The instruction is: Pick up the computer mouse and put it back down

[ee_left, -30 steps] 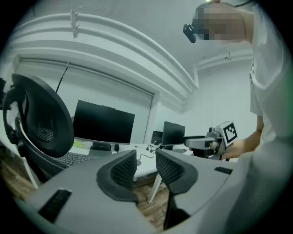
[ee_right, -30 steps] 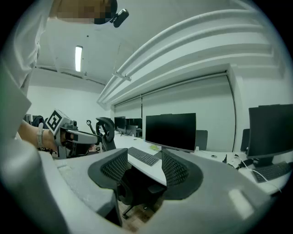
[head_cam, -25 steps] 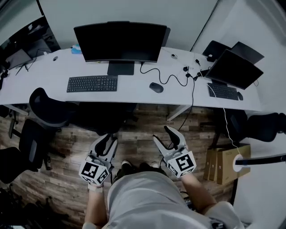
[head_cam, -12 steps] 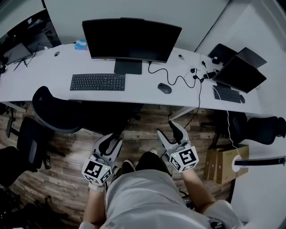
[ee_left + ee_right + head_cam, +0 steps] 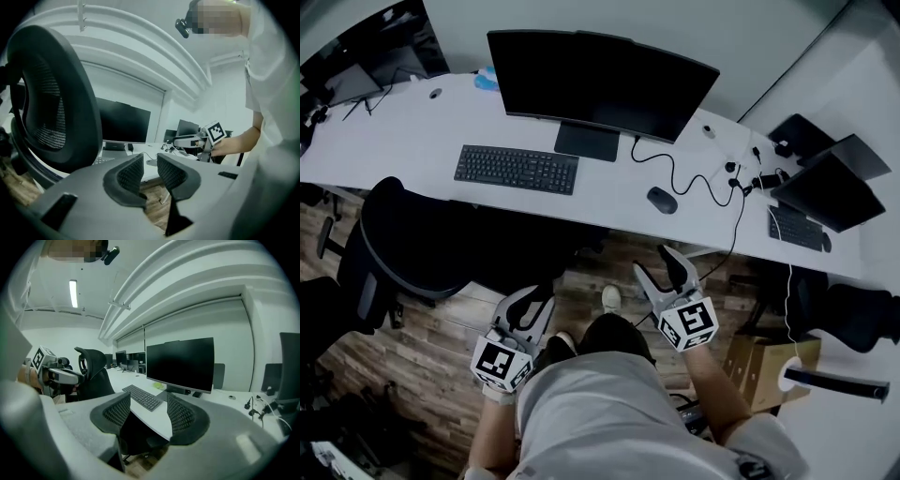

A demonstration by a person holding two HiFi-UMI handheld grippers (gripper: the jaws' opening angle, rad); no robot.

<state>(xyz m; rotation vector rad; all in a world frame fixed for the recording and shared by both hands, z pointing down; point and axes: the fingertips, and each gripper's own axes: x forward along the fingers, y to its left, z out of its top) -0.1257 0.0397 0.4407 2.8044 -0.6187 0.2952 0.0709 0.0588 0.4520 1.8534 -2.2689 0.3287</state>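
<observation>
The dark computer mouse (image 5: 662, 200) lies on the white desk (image 5: 412, 141), right of the keyboard and below the monitor's right end. I hold both grippers low over the floor, short of the desk. My right gripper (image 5: 659, 268) is open and empty, just below the desk's front edge and nearest the mouse. My left gripper (image 5: 532, 302) is open with a narrow gap and holds nothing. In the right gripper view the jaws (image 5: 149, 411) frame the desk edge. From the left gripper view its jaws (image 5: 150, 169) point toward the desk.
A black monitor (image 5: 600, 84) and keyboard (image 5: 516, 170) stand on the desk; a cable (image 5: 684, 173) curls behind the mouse. A black office chair (image 5: 412, 244) sits left of my left gripper. A second keyboard (image 5: 797, 230) and screens are at the right; cardboard boxes (image 5: 764, 361) stand on the wood floor.
The view has moved in and to the right, so the desk and mouse sit lower and closer. Both grippers keep their open pose; the right one is nearer the desk edge.
</observation>
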